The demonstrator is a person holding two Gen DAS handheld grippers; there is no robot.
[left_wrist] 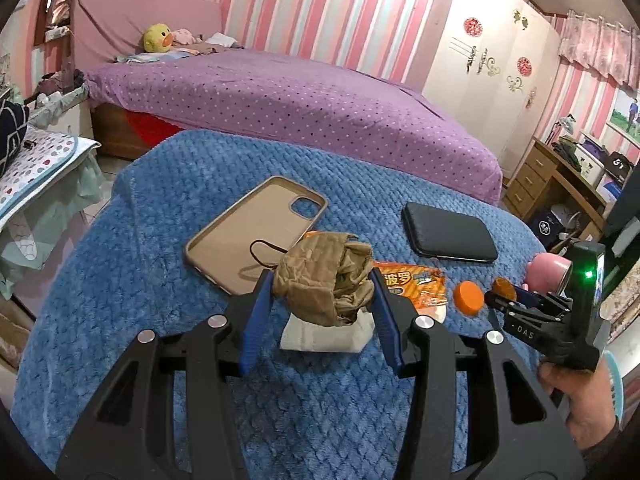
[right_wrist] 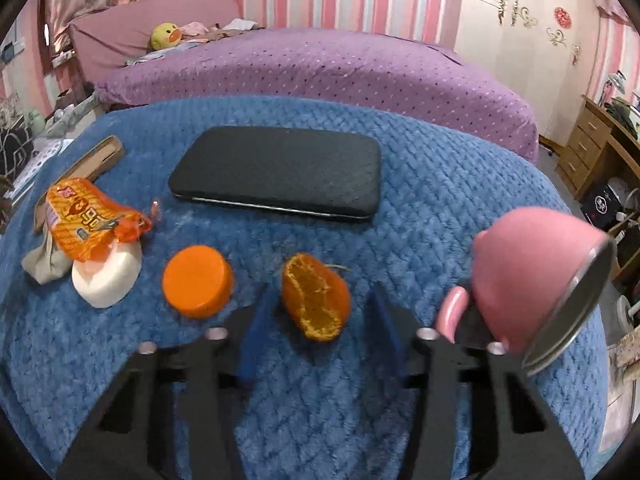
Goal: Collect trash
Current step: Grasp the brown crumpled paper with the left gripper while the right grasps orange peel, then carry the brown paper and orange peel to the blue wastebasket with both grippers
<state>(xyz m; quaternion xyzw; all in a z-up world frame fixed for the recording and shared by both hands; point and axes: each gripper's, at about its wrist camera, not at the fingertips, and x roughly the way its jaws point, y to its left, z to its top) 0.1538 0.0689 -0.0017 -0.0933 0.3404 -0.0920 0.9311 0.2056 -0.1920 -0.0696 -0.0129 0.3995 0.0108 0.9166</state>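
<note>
My left gripper (left_wrist: 320,276) is shut on a crumpled brown paper wad (left_wrist: 320,284), held just above a white lump (left_wrist: 324,338) on the blue blanket (left_wrist: 160,320). An orange snack wrapper (left_wrist: 416,282) and an orange cap (left_wrist: 468,298) lie to its right. In the right wrist view my right gripper (right_wrist: 318,294) straddles a piece of orange peel (right_wrist: 316,308) lying on the blanket, with a small gap showing on each side of the peel. The cap (right_wrist: 198,286), the wrapper (right_wrist: 86,216) and the white lump (right_wrist: 106,284) lie to the left of it.
A pink cup (right_wrist: 528,268) lies on its side close to the right finger. A black phone (right_wrist: 280,172) lies beyond the peel, a tan phone case (left_wrist: 256,236) further left. A hand (left_wrist: 576,400) holds the right gripper (left_wrist: 510,294). A purple bed (left_wrist: 300,96) stands behind.
</note>
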